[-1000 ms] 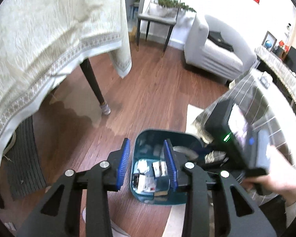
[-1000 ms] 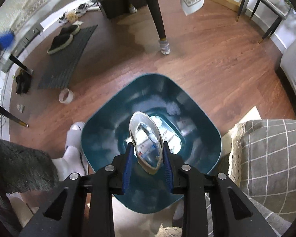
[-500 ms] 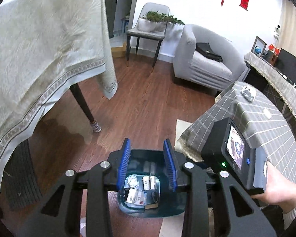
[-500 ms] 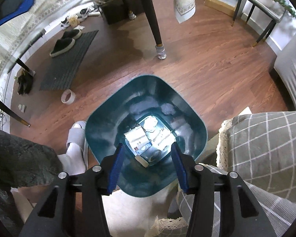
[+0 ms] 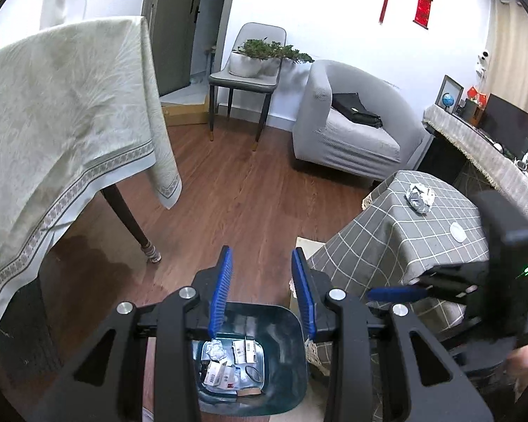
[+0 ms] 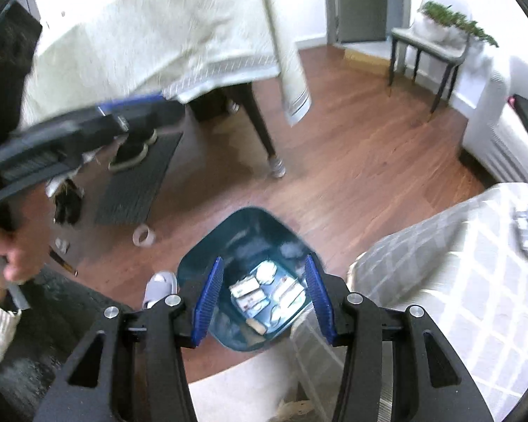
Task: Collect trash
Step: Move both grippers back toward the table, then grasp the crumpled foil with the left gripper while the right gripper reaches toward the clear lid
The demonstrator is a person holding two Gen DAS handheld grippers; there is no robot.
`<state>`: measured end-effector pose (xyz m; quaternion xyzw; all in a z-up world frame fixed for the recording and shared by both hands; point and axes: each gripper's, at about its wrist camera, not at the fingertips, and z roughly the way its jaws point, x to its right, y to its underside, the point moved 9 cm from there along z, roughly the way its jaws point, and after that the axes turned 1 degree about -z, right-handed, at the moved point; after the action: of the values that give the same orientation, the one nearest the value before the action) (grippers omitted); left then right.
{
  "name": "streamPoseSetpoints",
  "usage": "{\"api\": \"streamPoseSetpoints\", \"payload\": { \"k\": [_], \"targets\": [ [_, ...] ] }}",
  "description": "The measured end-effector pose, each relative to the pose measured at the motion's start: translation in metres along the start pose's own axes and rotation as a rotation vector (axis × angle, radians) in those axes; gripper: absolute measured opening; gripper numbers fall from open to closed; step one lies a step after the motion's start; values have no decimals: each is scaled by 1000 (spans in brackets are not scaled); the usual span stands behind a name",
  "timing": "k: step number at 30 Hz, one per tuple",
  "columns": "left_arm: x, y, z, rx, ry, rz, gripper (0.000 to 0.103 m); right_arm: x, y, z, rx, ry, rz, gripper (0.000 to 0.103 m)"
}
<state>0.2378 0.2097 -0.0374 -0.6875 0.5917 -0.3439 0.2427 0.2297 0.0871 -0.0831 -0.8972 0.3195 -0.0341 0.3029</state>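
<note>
- Both tongs hang over the teal bin [image 5: 285,372], each spread wide with nothing between its blue pads: left tongs [image 5: 262,293], right tongs [image 6: 262,299].
- The next piece, a crumpled foil wrapper [image 5: 419,196], lies on the grey checked tabletop [image 5: 387,246], ahead and to the right of the left tongs, well apart from them.
- The right tongs look nearer to it; in their view it is a blur at the far right [image 6: 526,227].
- It is a silvery, creased lump with no clear long axis.
- A small white disc [image 5: 457,231] lies near it.
- The bin holds cartons and wrappers.
</note>
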Motion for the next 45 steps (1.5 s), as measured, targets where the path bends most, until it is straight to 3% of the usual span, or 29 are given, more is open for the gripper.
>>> {"api": "streamPoseSetpoints", "payload": {
  "k": [12, 25, 38, 41, 45],
  "targets": [
    [64, -6, 22, -6, 59, 58, 40, 71, 15, -66, 116, 114, 98, 49],
    [134, -12, 46, -6, 127, 118, 49, 124, 49, -103, 130, 200, 151, 49],
    [177, -11, 69, -22, 168, 145, 56, 170, 82, -129, 142, 265, 217, 49],
    [187, -10, 75, -29, 174, 160, 58, 177, 85, -132, 144, 276, 229, 50],
    [202, -14, 79, -19, 184, 188, 73, 185, 86, -137, 158, 276, 248, 56]
  ]
}}
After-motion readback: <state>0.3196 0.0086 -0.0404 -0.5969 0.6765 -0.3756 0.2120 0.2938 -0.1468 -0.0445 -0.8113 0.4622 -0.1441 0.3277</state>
